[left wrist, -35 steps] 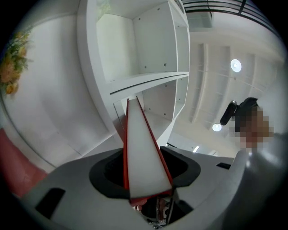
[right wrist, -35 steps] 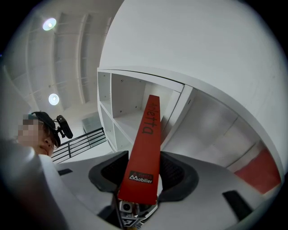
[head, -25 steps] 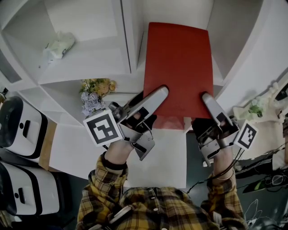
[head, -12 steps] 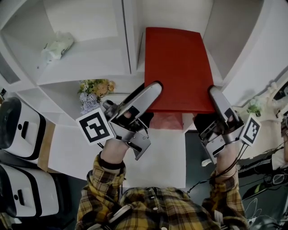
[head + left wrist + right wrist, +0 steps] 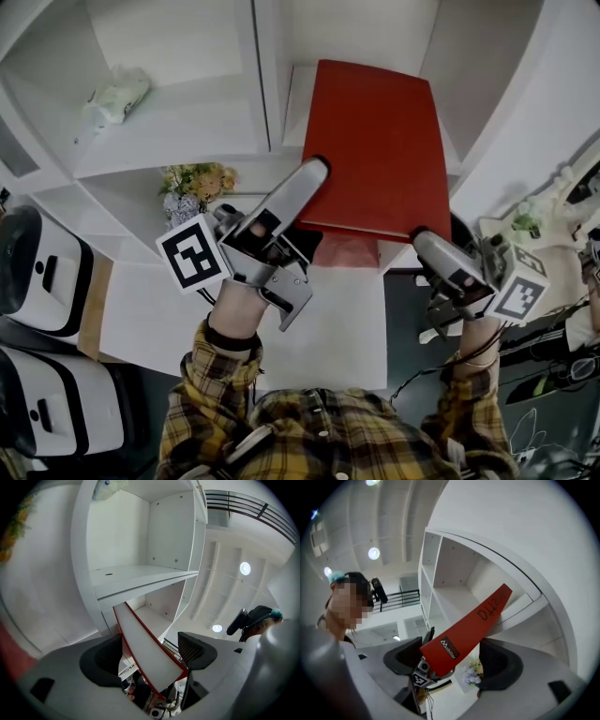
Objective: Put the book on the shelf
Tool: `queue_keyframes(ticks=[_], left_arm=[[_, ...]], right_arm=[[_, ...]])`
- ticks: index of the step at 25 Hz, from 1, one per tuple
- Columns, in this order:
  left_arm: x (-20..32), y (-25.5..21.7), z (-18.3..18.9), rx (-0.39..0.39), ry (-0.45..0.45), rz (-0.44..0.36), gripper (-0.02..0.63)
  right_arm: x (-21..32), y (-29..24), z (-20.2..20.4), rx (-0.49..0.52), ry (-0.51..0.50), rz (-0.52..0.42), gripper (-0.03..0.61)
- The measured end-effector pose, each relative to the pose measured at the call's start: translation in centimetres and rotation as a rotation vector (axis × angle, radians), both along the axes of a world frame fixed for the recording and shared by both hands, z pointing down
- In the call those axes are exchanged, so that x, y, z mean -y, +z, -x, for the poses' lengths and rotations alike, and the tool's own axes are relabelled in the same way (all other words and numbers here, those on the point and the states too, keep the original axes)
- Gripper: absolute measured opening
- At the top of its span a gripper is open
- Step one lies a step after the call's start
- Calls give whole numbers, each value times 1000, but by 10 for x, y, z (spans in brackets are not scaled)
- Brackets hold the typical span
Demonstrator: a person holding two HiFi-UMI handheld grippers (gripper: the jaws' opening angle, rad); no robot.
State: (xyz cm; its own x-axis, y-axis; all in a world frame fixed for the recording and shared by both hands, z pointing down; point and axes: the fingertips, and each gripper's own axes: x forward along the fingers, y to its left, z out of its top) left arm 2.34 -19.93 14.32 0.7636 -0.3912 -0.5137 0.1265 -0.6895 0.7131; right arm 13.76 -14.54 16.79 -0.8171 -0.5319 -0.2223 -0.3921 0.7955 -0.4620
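While the red book [image 5: 375, 150] is lying flat with its far part inside a compartment of the white shelf unit [image 5: 169, 127], its near end is seen to overhang the front edge of the board. It is flanked by both tools. The jaws of the left gripper [image 5: 305, 183] have just been opening and are now spread wide; the page edge of the book is seen between them, but it does not appear to be squeezed. The jaws of the right gripper [image 5: 441, 258] have also just been opening and are spread wide, with the book's spine between the pads and a gap on each side.

Since the book seems to be supported by the board alone, it could tip or slide back out if too much of it is left overhanging. It could also be dragged out if a pad is caught on its cover during a withdrawal. The small vase of flowers [image 5: 192, 187] beside the left gripper could be knocked by a careless pull.
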Motion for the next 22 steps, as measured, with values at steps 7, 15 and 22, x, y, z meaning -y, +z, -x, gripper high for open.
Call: queue_keyframes(ticks=[7, 15, 22], left_arm=[[2, 1, -1, 37, 3, -27, 370], [2, -1, 2, 133, -48, -118, 399], [-11, 5, -2, 248, -68, -234, 402]], right_arm=[[4, 5, 2, -108, 72, -55, 360], [22, -4, -5, -14, 191, -10, 357], [37, -14, -14, 65, 251, 1, 354]])
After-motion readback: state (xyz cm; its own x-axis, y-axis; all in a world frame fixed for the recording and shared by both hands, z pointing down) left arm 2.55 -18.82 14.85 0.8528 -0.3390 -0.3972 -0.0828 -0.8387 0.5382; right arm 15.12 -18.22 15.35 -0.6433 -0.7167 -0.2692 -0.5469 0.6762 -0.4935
